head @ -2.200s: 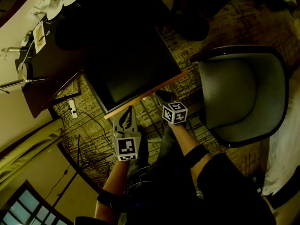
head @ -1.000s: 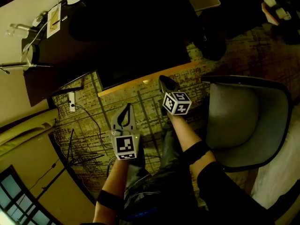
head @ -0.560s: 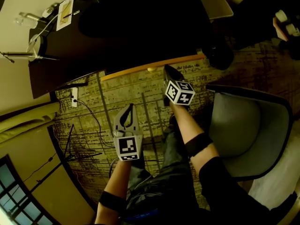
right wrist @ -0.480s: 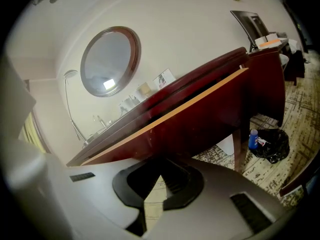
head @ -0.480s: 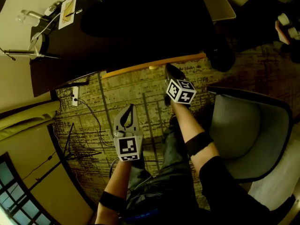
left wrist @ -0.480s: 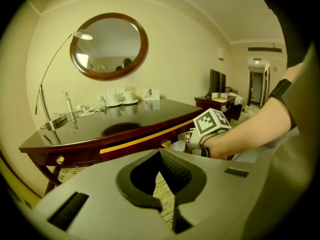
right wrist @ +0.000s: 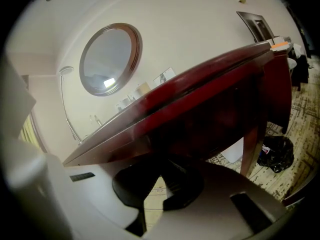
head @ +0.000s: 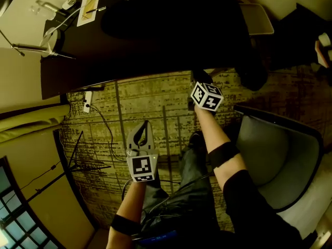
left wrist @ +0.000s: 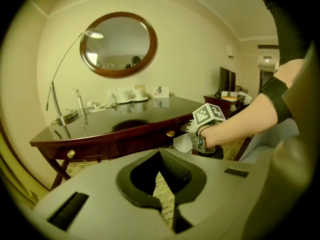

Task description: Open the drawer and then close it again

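The dark wooden desk [head: 155, 40] fills the top of the head view. Its drawer front [left wrist: 145, 140] with a brass knob [left wrist: 170, 133] sits flush under the top. My right gripper [head: 199, 77] is shut with nothing in it, its tips at the desk's front edge; whether they touch the drawer is hidden. In the right gripper view the right gripper [right wrist: 161, 160] sits close under the red-brown desk front [right wrist: 210, 119]. My left gripper [head: 140, 126] hangs shut and empty over the carpet, well back from the desk. From the left gripper view the left gripper [left wrist: 161, 153] faces the desk.
A grey armchair [head: 275, 149] stands at the right, close to my right arm. A power strip [head: 87, 101] and cables lie on the carpet at the left. A lamp [left wrist: 55, 101] and cups [left wrist: 127, 95] stand on the desk. A black bag [right wrist: 276, 152] lies by the desk leg.
The drawer's pale front edge has slid back under the desk top. My right gripper went with it toward the desk. The left gripper shifted a little.
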The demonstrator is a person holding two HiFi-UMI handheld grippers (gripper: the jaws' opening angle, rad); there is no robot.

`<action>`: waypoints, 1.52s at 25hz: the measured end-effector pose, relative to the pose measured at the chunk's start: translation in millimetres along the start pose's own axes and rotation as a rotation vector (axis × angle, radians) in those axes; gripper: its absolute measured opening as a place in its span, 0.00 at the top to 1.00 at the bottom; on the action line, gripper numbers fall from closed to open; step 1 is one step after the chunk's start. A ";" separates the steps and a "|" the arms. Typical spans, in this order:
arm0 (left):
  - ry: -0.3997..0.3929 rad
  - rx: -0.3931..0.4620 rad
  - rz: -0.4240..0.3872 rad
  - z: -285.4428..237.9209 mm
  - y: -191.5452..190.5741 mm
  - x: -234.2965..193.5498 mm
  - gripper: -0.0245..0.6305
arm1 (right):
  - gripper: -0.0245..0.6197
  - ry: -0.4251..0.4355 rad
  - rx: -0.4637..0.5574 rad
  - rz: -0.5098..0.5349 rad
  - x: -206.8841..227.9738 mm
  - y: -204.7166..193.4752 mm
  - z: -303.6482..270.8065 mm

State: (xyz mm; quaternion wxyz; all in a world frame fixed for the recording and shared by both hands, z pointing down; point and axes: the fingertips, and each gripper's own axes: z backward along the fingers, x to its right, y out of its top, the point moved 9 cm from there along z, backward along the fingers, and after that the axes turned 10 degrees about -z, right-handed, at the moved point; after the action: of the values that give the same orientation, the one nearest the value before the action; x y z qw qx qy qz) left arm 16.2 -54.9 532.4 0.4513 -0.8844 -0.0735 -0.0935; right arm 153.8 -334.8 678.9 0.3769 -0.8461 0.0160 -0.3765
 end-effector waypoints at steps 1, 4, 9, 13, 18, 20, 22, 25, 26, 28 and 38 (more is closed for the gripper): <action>0.004 -0.002 0.004 -0.3 -0.3 -1.2 0.96 | 0.96 0.001 0.001 0.001 0.4 0.1 -0.2; 0.013 -0.006 0.022 -1.4 -0.7 -5.7 0.96 | 0.96 0.003 -0.001 0.021 -0.2 0.8 -0.2; 0.011 0.007 0.036 2.8 7.6 -13.1 0.96 | 0.96 -0.013 -0.021 0.079 -3.8 0.0 16.3; 0.002 0.029 0.051 16.4 18.1 -23.8 0.96 | 0.96 -0.033 -0.041 0.126 -22.7 3.9 56.2; -0.012 0.077 0.042 52.9 39.8 -42.3 0.96 | 0.96 0.001 -0.022 0.230 -78.3 32.1 124.8; -0.019 0.098 0.040 71.3 48.7 -50.2 0.96 | 0.96 0.034 0.000 0.285 -109.0 48.6 154.8; -0.018 0.118 0.046 90.1 54.9 -61.8 0.96 | 0.96 0.071 0.026 0.336 -142.1 62.5 182.2; -0.010 0.142 0.057 117.6 61.3 -81.5 0.96 | 0.96 0.118 0.060 0.403 -192.5 77.9 219.4; -0.009 0.150 0.058 127.1 63.0 -87.6 0.96 | 0.96 0.130 0.068 0.425 -208.9 80.9 231.6; -0.011 0.168 0.056 146.9 65.5 -98.0 0.96 | 0.96 0.150 0.075 0.473 -239.9 83.0 256.0; -0.036 0.229 0.069 216.2 63.4 -135.5 0.96 | 0.96 0.195 0.076 0.568 -332.5 57.4 338.3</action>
State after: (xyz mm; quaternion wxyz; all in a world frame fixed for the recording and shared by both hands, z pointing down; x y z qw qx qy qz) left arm -80.4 77.5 326.9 0.5507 -0.8307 -0.0616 -0.0529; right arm 150.1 -60.8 287.5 0.4952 -0.7531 0.2737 -0.3357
